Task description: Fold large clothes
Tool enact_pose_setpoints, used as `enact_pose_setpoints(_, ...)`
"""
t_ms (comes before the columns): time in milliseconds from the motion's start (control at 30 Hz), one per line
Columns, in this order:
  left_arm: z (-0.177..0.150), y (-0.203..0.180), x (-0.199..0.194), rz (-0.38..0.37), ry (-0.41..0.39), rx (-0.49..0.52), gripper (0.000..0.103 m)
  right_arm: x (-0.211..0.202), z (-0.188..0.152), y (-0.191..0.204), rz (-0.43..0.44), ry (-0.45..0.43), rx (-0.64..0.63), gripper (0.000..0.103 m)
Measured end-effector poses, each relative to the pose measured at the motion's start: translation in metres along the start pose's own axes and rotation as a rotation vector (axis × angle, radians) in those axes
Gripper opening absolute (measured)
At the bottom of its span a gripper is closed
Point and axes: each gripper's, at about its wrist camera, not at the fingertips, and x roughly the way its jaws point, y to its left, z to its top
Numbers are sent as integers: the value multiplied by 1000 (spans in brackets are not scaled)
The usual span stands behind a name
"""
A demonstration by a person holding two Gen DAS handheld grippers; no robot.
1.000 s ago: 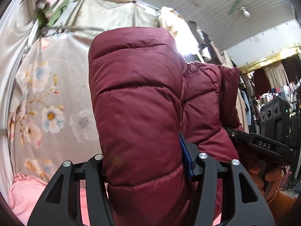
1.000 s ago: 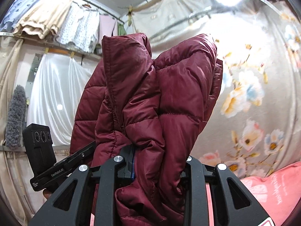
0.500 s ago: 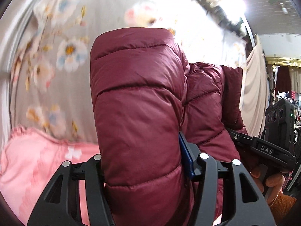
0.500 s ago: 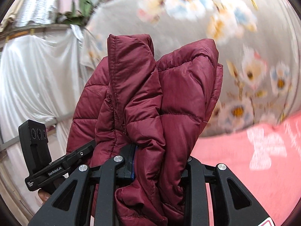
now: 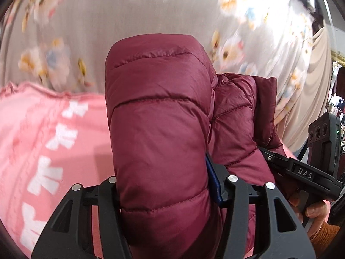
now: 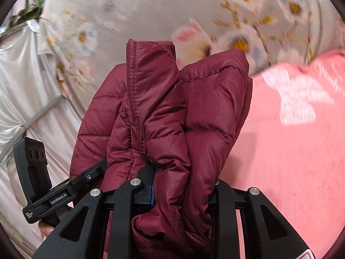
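A maroon quilted puffer jacket (image 5: 159, 116) fills the middle of the left wrist view, bunched and standing up between the fingers. My left gripper (image 5: 170, 185) is shut on a thick fold of it. In the right wrist view the same jacket (image 6: 172, 112) shows its collar and a folded panel, and my right gripper (image 6: 176, 185) is shut on that bunch. Both grippers hold the jacket in the air, close side by side. Each gripper shows in the other's view: the right one (image 5: 301, 172) and the left one (image 6: 56, 185).
A pink blanket with white letters (image 5: 43, 142) lies below on the left, and shows in the right wrist view (image 6: 291, 142) on the right. A grey floral cloth (image 5: 151, 6) hangs behind. White drapes (image 6: 19, 82) hang at the far left.
Both grippers have tipped downward with the jacket held fast. The ceiling and hanging clothes have left view, and the pink blanket now fills more of each frame.
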Motion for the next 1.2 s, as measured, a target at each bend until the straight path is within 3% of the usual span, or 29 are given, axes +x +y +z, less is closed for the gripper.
enact_pose_setpoints(333,-50,28,62,27,176,-77,52,51,-40,-47,-45,121,78,26)
enact_pose_setpoints(467,-59,38,71,39,180,-101,54,57,-45,-56,-47,127,96,33)
enact_pose_setpoints(633,-64,40,77,83,188,-117,66,52,-47,-63,-57,121,143,44)
enact_pose_setpoints(800,-62,29,69,206,189,-95,78,25,-48,-66,-91,133,167,50)
enact_pose_setpoints(900,-57,13,50,319,163,-49,81,-4,-43,-65,-126,101,169,51)
enact_pose_setpoints(1033,-45,-7,22,398,116,-22,86,-35,-26,-46,-181,39,102,51)
enact_pose_setpoints(1200,-19,-32,4,461,91,-6,86,-45,-4,16,-267,-21,-148,17)
